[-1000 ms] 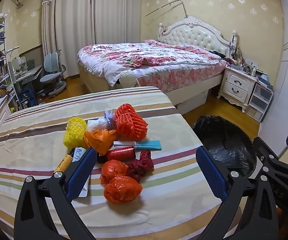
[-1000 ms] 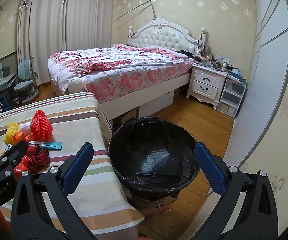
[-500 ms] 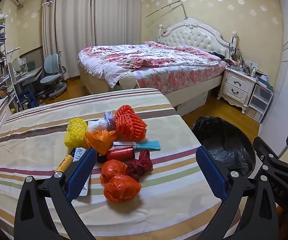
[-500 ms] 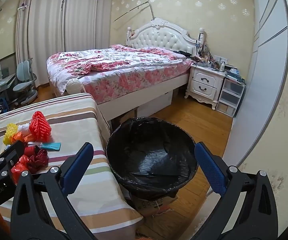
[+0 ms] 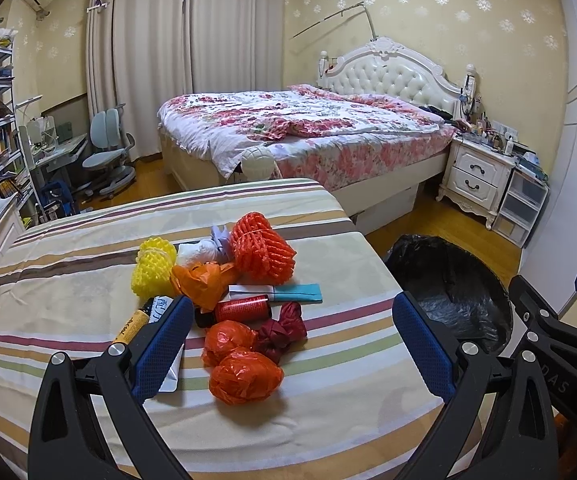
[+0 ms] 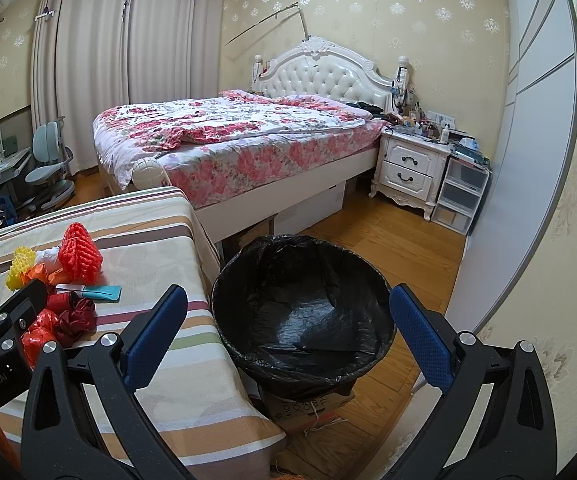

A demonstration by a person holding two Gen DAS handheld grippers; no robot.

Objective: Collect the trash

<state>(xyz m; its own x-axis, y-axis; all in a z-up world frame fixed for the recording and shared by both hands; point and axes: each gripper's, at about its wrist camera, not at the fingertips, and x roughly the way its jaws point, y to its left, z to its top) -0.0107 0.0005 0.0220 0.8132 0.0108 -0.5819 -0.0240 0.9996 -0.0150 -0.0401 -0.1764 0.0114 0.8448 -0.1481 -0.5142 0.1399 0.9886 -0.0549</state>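
Trash [image 5: 244,376] lies in a loose heap on your striped table [image 5: 328,420]: two orange plastic bundles nearest you, a dark red knotted bag [image 5: 282,332] touching them, a red cylinder [image 5: 242,309] behind, a teal strip [image 5: 300,293], an orange-red foam net [image 5: 262,254], a yellow foam net [image 5: 153,268], white wadding, and a yellow tube partly hidden by your left finger. Your left gripper [image 5: 288,344] hovers over the near side of the heap, fingers spread wide with nothing between them. Your right gripper [image 6: 288,336] hangs over the black-lined bin [image 6: 244,356], which stands on the floor just beside the table's right edge; its fingers are spread wide too and hold nothing. Compared with half a second ago almost nothing has changed: the heap sits as it did, both grippers are as wide as before, and the right view has drifted only slightly. Beyond the table you face a bed with a floral cover [image 5: 308,128], a white nightstand [image 5: 476,176], closed curtains, a wooden floor, and a desk chair [image 5: 108,152] by shelves on the left.
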